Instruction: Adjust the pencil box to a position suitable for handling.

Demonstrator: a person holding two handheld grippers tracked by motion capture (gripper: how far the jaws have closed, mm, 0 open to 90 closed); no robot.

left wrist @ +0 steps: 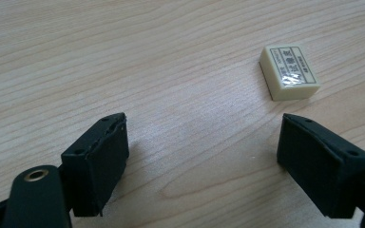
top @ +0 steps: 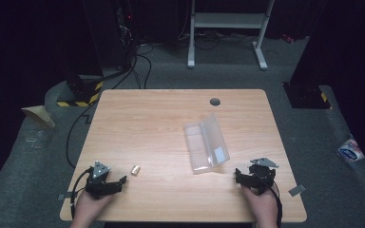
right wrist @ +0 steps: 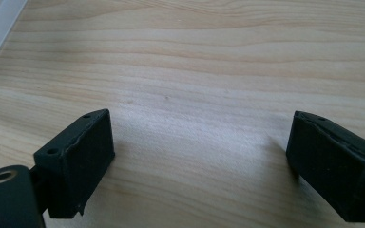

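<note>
Left hand-held gripper [top: 120, 182]: low at the near-left of the tabletop [top: 161, 118], jaws wide with nothing between them, aimed toward the eraser so a short push forward would bring it into the gap.
Eraser [left wrist: 290, 71]: small cream block with a printed label, flat on its broad face, just ahead and to the right of the left jaws in the left gripper view; near them but apart, untouched. Seen in the high view at [top: 135, 169].
Right hand-held gripper [top: 240, 175]: low at the near-right edge, jaws wide and empty over bare wood; probably parked there to stay out of the way, or ready to steady the clear case.
Clear case [top: 206, 142]: see-through folded plastic, lying open right of centre, well apart from the eraser and just ahead of the right jaws; open side likely left that way to take something in.
Likely step: reach for the eraser with the left jaws.
Why flat matters: low block, so jaws must come down close to the wood to catch its short sides.
Risk: block sliding off if nudged by one jaw first.
</note>
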